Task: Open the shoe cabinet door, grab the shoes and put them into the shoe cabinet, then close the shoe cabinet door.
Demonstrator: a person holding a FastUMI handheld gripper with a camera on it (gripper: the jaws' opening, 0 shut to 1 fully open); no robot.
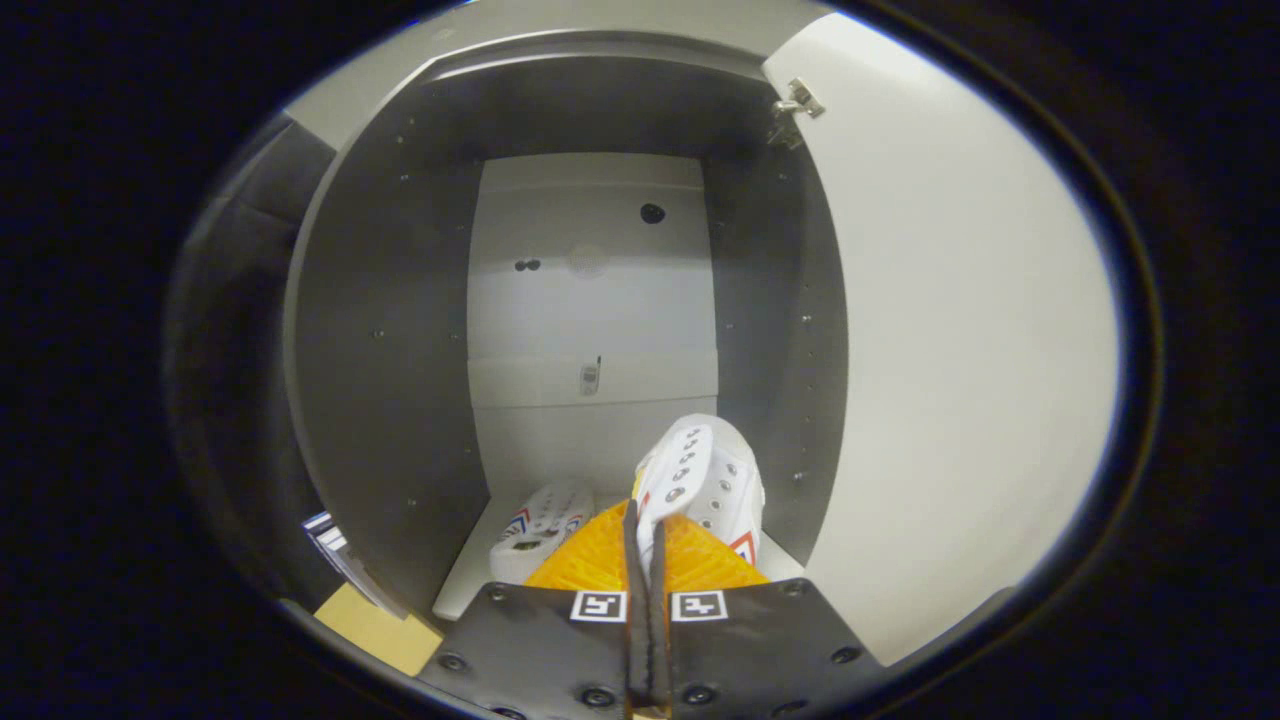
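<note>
Tongs (pixel 646 535) are pinched nearly closed on the edge of a white shoe (pixel 705 480), held at the mouth of the open shoe cabinet (pixel 390 330), whose door (pixel 960 350) stands wide to the right. Letting go from here could drop the shoe onto the cabinet's front lip and tip it out. Swinging left might knock the other shoe (pixel 540 525) already on the cabinet floor.

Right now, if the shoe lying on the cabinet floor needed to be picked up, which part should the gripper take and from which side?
The lying shoe shows its laced top. Probably best: come from the open front and pinch the thin collar edge at its near end. The gripper is shut on the held shoe, beside it, and must release that first.
</note>
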